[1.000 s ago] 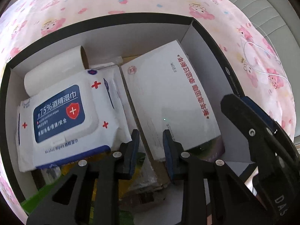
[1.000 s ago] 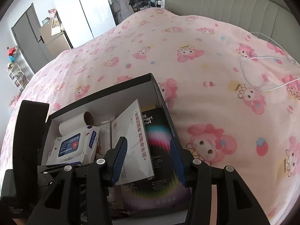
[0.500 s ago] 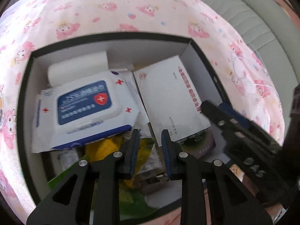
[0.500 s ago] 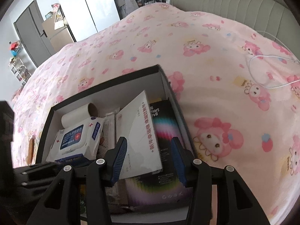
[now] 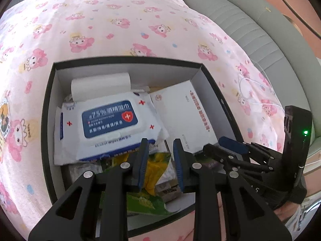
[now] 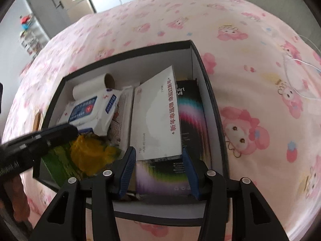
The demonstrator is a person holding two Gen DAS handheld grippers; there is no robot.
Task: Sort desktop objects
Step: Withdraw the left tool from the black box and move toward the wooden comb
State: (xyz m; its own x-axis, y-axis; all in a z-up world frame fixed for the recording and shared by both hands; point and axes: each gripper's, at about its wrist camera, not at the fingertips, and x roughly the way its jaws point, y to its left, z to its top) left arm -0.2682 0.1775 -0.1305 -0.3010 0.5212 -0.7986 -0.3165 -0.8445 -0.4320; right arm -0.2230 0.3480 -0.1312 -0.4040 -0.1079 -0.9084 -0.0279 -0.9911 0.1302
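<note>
My left hand-held gripper [image 5: 159, 150] now sits farther back from the black box [image 5: 128, 59] than a second ago, so the whole rim shows where before the near contents filled the view. The wipes pack [image 5: 109, 125] and white carton [image 5: 184, 116] look smaller, and the yellow bag [image 5: 155, 167] has come into sight between the fingers. My right hand-held gripper [image 6: 158, 162] has closed in on the box; the white carton [image 6: 155, 116] now reaches down between its spread fingertips.
</note>
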